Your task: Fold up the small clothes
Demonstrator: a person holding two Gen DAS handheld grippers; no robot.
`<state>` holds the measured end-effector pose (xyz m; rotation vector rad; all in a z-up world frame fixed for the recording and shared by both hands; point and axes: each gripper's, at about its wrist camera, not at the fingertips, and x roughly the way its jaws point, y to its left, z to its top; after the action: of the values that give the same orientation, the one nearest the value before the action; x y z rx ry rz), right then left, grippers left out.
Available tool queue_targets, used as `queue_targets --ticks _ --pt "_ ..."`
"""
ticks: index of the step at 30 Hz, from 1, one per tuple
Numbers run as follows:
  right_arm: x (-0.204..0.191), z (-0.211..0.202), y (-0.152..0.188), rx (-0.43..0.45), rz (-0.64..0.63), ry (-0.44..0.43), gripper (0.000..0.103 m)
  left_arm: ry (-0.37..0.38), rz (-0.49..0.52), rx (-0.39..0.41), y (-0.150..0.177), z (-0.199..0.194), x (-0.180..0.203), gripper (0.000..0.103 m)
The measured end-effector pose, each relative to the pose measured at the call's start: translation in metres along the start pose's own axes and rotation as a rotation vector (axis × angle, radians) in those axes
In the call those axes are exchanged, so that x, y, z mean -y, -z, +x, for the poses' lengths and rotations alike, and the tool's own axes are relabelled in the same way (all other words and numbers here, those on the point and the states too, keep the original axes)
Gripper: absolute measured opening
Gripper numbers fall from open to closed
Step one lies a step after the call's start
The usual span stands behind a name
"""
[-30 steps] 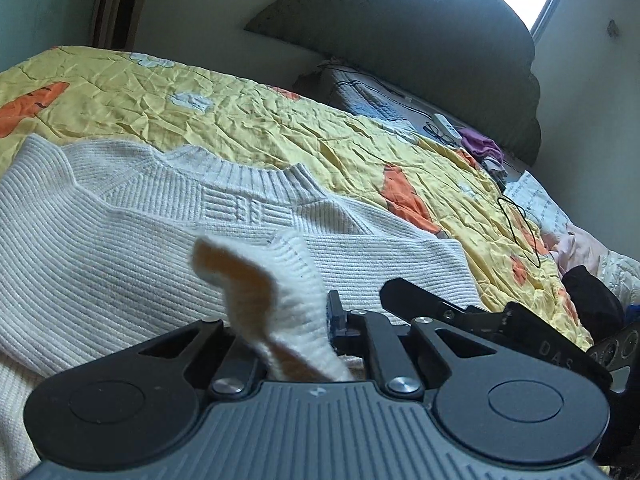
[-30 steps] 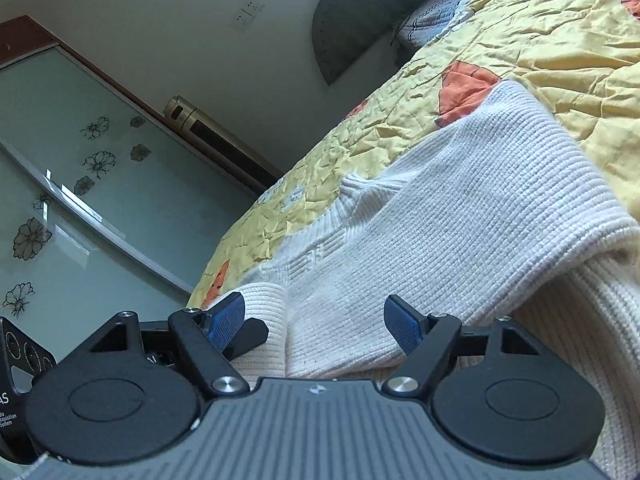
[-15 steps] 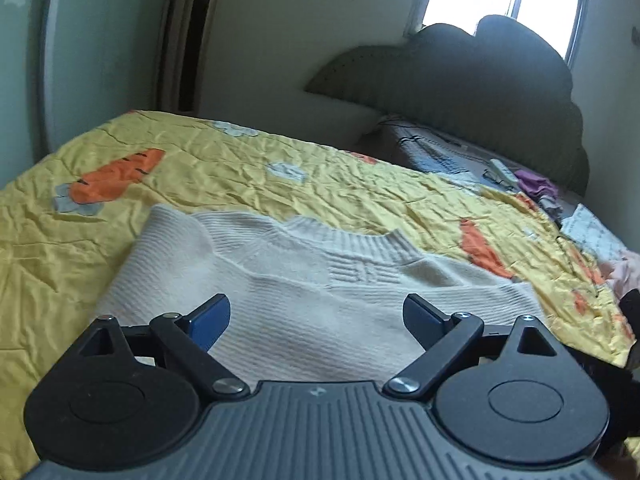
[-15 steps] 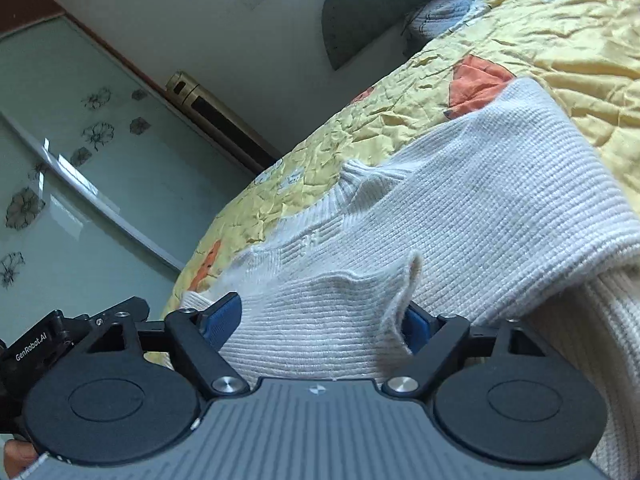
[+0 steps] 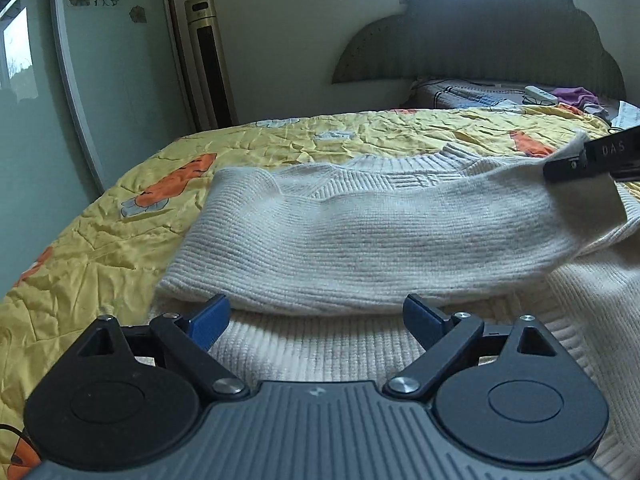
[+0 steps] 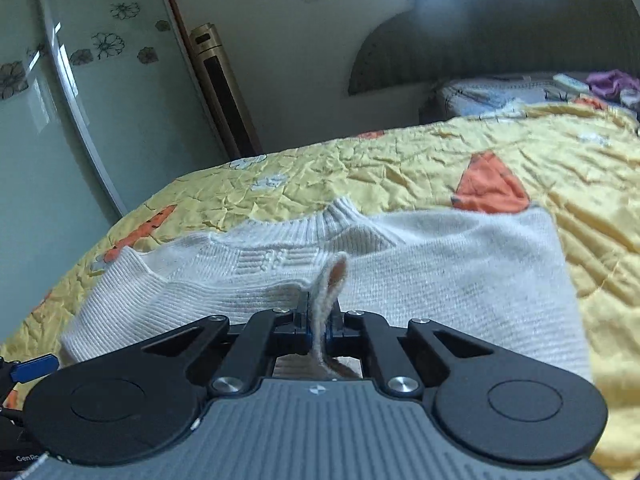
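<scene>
Mid-fold: the right gripper is clenched on a pinch of the cream sweater (at 3 o'clock in the left view). The left gripper gapes wide and empty; next it likely needs an edge to grasp

Both wrist views face the headboard, low over sweater.

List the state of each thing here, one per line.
Left tool: open, empty.
Right tool: shut on a cuff of the sweater.
Cream knit sweater: flat on the quilt, one sleeve folded across the body.
Yellow quilt: spread, wrinkled.
</scene>
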<state>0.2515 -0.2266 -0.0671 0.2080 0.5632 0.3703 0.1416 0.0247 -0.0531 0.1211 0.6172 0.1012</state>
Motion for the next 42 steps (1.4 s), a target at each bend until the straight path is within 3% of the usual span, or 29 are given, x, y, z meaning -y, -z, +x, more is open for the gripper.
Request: queue_targets --ticks 8,20,21,22,24,25,28,32,34,36,38,42 --pt "-0.015 0.007 -0.022 0.045 -0.157 0.096 0.01 -0.019 0.004 -0.035 0.009 0.012 0.0 0.094" --pt "-0.002 0.032 -0.032 0.034 -0.111 0.129 0.011 -0.018 -0.014 -0.058 0.011 0.019 -0.002 0.098" --pt "-0.001 0.038 -0.031 0.011 -0.109 0.135 0.02 -0.019 -0.013 -0.058 0.011 0.019 -0.002 0.098" --pt "0.0 0.043 -0.029 -0.013 -0.11 0.158 0.021 -0.021 -0.012 -0.057 0.011 0.019 -0.002 0.098" --pt "0.002 0.049 -0.023 -0.043 -0.121 0.228 0.051 -0.022 -0.01 -0.056 0.012 0.019 -0.002 0.098" --pt "0.003 0.046 -0.021 -0.031 -0.119 0.267 0.055 -0.022 -0.01 -0.056 0.012 0.019 -0.001 0.099" --pt "0.005 0.026 -0.015 0.035 -0.079 0.305 0.058 -0.022 -0.01 -0.056 0.012 0.019 -0.001 0.099" --pt "-0.006 0.016 0.002 -0.022 -0.127 0.16 0.075 -0.023 -0.009 -0.056 0.012 0.019 -0.001 0.099" --pt "-0.013 0.026 0.014 -0.097 -0.2 0.195 0.08 -0.023 -0.009 -0.056 0.013 0.019 -0.001 0.099" --pt "-0.016 0.027 0.023 -0.086 -0.237 0.248 0.089 -0.019 -0.012 -0.058 0.013 0.018 -0.002 0.099" --pt "-0.016 0.018 0.023 -0.08 -0.193 0.299 0.089 -0.007 -0.02 -0.066 0.014 0.016 -0.006 0.099" --pt "-0.021 -0.022 0.034 -0.045 -0.159 0.227 0.092 0.019 -0.012 -0.07 0.026 -0.005 -0.017 0.099"
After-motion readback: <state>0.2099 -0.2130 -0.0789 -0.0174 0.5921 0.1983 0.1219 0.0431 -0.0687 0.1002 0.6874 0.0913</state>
